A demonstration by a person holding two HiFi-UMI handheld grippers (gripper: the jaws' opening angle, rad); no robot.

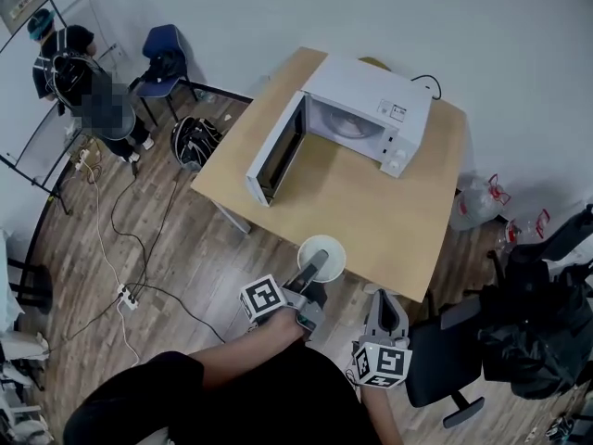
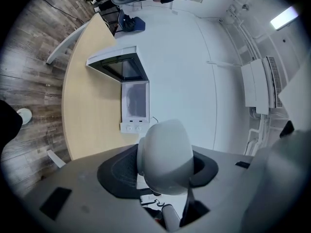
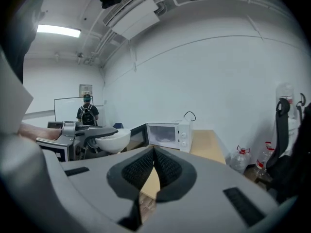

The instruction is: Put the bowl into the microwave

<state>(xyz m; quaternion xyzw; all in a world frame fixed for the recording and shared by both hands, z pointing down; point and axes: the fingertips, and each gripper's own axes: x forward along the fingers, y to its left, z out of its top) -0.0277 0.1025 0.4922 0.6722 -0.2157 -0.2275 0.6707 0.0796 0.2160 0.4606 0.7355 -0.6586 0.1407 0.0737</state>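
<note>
While the left claw (image 1: 316,265) pinches the white bowl (image 1: 335,260) by its rim, one jaw inside and one outside, the bowl hangs upright at about the desk (image 1: 371,213) edge farthest from the microwave (image 1: 369,108), well apart from its opening. The right claw (image 3: 154,154) is farther still from the microwave, off the desk beside the left one, its jaws pressed together on nothing.

The step in hand looks like the carry across the bare desk top, so most of the task is still to do. A rim pinch lets a bowl tip easily, so it should stay level on the way. The microwave's door (image 1: 276,156) stands swung wide on the side nearer the left claw, so the best path probably runs straight at the opening (image 1: 345,123), clear of the door's edge. The jaw over the rim adds height, so the bowl should enter low, settle in the middle of the microwave's floor, and be let go only once its base rests there. The right claw is free for the door afterwards.
</note>
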